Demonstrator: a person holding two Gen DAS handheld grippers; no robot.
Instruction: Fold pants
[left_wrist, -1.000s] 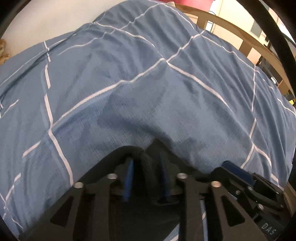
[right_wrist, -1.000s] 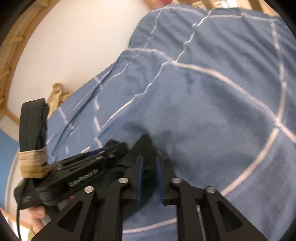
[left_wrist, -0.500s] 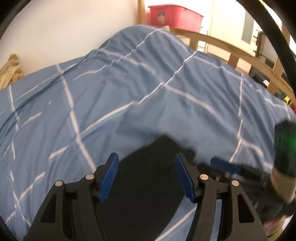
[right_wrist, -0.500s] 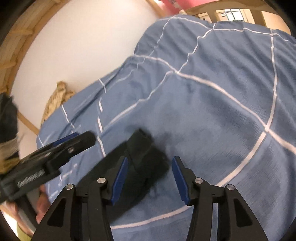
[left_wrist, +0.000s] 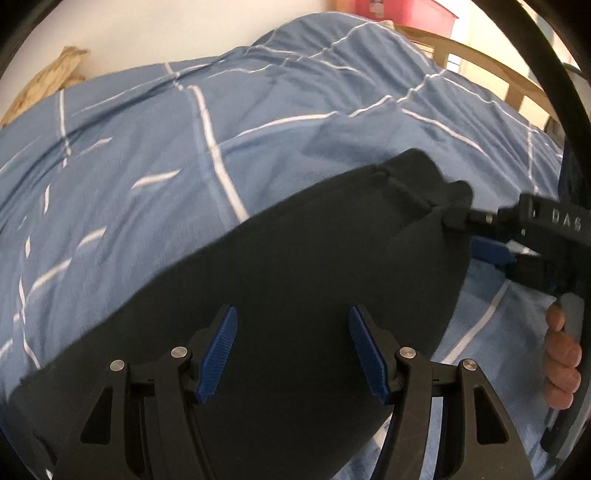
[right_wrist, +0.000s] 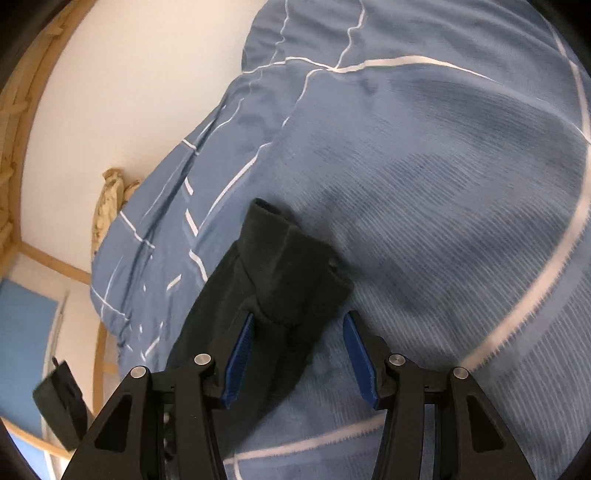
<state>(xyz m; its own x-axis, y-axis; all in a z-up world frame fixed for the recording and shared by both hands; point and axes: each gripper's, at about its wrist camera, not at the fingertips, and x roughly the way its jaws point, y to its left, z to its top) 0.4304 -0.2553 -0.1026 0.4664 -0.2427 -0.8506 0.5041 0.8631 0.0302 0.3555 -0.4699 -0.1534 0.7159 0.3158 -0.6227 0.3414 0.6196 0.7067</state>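
Note:
The black pants (left_wrist: 314, 273) lie flat on the blue checked duvet (left_wrist: 147, 147). My left gripper (left_wrist: 291, 332) is open, its blue pads above the middle of the cloth and holding nothing. My right gripper (right_wrist: 297, 336) is open too, its pads either side of the pants' thick folded end (right_wrist: 288, 269), not gripping it. The right gripper also shows at the right edge of the left wrist view (left_wrist: 517, 236), next to the pants' far corner. In the right wrist view the rest of the pants runs down out of sight behind the fingers.
The duvet (right_wrist: 443, 184) covers a bed with a wooden rail (left_wrist: 480, 66) on the far side. A white wall (right_wrist: 129, 92) is behind. A red box (left_wrist: 402, 14) stands beyond the bed. A tan bundle (left_wrist: 48, 81) lies by the wall.
Both grippers were shut on the pants one second ago. Both opened, let the cloth drop onto the duvet and pulled back, so more of the pants shows now.

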